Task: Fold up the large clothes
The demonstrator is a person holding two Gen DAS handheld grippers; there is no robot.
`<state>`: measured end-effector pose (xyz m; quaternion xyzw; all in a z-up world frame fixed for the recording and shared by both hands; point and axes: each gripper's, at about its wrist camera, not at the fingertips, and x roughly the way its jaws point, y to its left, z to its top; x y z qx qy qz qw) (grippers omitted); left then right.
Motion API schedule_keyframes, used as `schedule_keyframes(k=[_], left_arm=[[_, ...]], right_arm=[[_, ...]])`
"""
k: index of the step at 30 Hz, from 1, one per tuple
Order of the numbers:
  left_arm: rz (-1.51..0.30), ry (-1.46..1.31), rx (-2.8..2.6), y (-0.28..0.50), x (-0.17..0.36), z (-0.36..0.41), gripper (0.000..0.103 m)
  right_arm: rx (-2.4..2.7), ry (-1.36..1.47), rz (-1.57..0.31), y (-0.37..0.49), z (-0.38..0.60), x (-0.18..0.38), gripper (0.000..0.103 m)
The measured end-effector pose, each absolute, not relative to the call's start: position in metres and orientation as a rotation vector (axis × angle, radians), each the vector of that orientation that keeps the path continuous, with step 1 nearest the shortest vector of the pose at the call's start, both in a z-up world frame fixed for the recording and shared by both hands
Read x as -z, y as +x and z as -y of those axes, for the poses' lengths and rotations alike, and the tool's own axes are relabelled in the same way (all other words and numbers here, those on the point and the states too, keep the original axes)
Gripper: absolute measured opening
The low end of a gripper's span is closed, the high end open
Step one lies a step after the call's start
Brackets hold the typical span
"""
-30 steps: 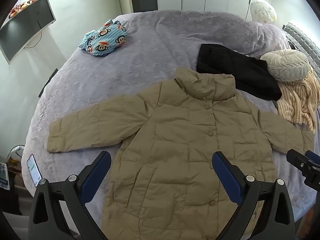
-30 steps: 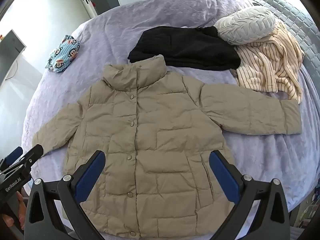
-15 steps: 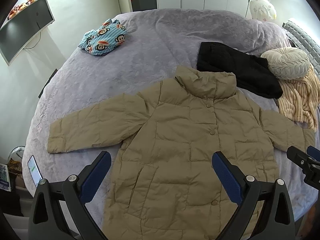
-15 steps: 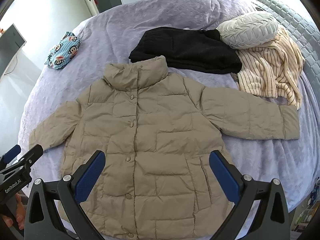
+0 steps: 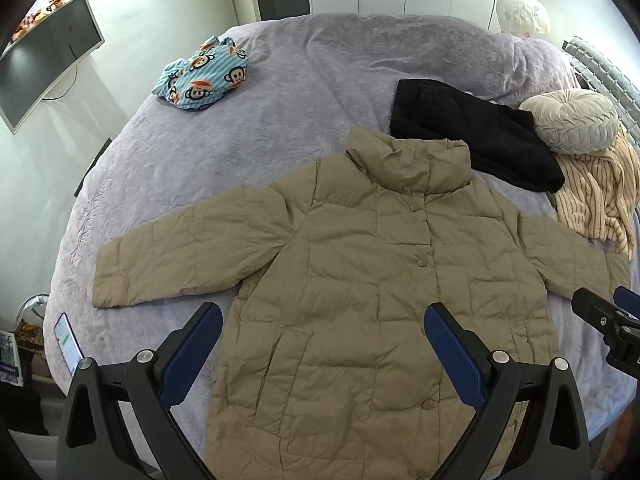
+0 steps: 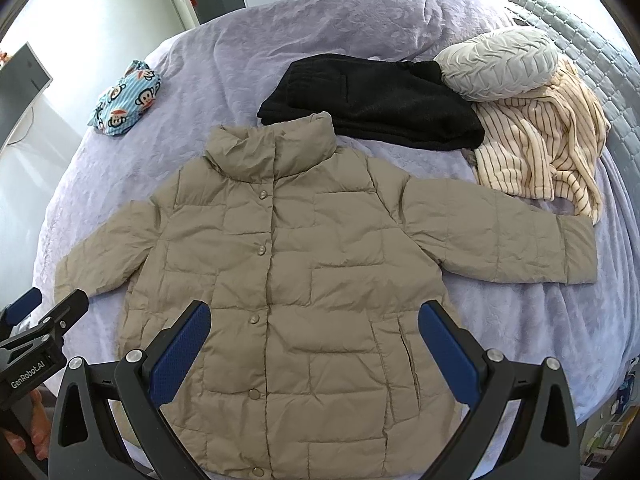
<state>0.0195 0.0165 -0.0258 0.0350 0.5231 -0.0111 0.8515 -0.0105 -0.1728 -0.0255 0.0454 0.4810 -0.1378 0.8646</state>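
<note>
A tan quilted puffer jacket [image 5: 360, 280] lies flat, front up and buttoned, on the lilac bed, both sleeves spread out to the sides; it also shows in the right wrist view [image 6: 304, 280]. My left gripper [image 5: 322, 344] is open and empty, hovering above the jacket's lower left part. My right gripper [image 6: 314, 344] is open and empty above the lower front. The right gripper's tip [image 5: 608, 320] shows at the right edge of the left wrist view, and the left gripper's tip [image 6: 36, 320] at the left edge of the right wrist view.
The lilac bed cover [image 5: 304, 92] holds a folded black garment [image 5: 472, 136], a round grey cushion [image 5: 572, 120], a cream striped garment [image 5: 600, 200] and a blue monkey-print bundle [image 5: 204, 76]. A phone [image 5: 66, 340] lies at the bed's left edge. A monitor [image 5: 44, 60] hangs on the left wall.
Both grippers have drifted slightly, so the jacket sits a little lower and more centred in each view. The jacket itself has not moved and both grippers remain open.
</note>
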Motion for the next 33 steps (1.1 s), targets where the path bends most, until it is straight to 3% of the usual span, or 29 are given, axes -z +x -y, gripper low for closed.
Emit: schedule_keyframes(k=[33], left_arm=[[-1.113, 0.073, 0.024, 0.0250, 0.0281, -0.0173, 0.101]], right_arm=[[0.299, 0.116, -1.040, -0.0048, 0.1823, 0.0303, 0.103]])
